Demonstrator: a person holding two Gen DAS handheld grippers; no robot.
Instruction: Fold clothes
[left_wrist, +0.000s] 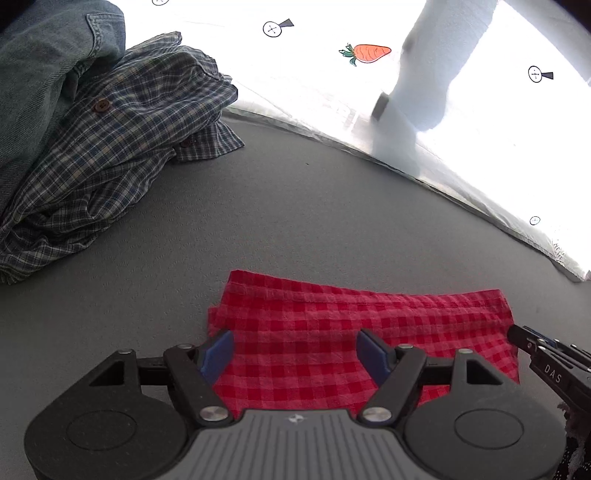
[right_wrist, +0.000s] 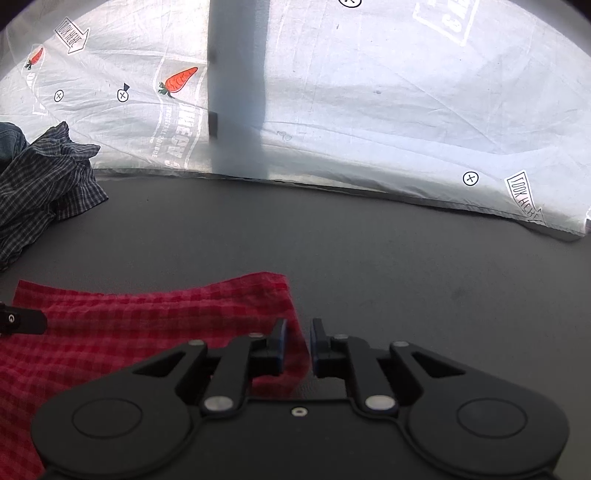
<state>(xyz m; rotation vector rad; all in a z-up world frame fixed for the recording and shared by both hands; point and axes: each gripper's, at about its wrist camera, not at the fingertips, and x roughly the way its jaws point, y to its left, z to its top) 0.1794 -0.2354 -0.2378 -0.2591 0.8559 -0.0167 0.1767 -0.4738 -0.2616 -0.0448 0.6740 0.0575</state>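
A red checked cloth (left_wrist: 369, 325) lies flat on the grey table (left_wrist: 258, 221), folded into a wide band. My left gripper (left_wrist: 295, 352) hovers over its left part, open wide, with nothing between the blue pads (left_wrist: 218, 350). At the cloth's right edge the tip of my right gripper (left_wrist: 524, 338) shows. In the right wrist view the red cloth (right_wrist: 147, 332) fills the lower left. My right gripper (right_wrist: 298, 339) is open by a narrow gap, and the cloth's right edge lies in that gap. The left gripper's finger (right_wrist: 22, 321) shows at the left edge.
A crumpled blue plaid shirt (left_wrist: 122, 147) and a denim garment (left_wrist: 44, 74) are piled at the far left of the table. Beyond the table's far edge hangs a white printed sheet (right_wrist: 369, 110) with carrot pictures (left_wrist: 369, 53). A pale upright post (right_wrist: 236, 92) stands there.
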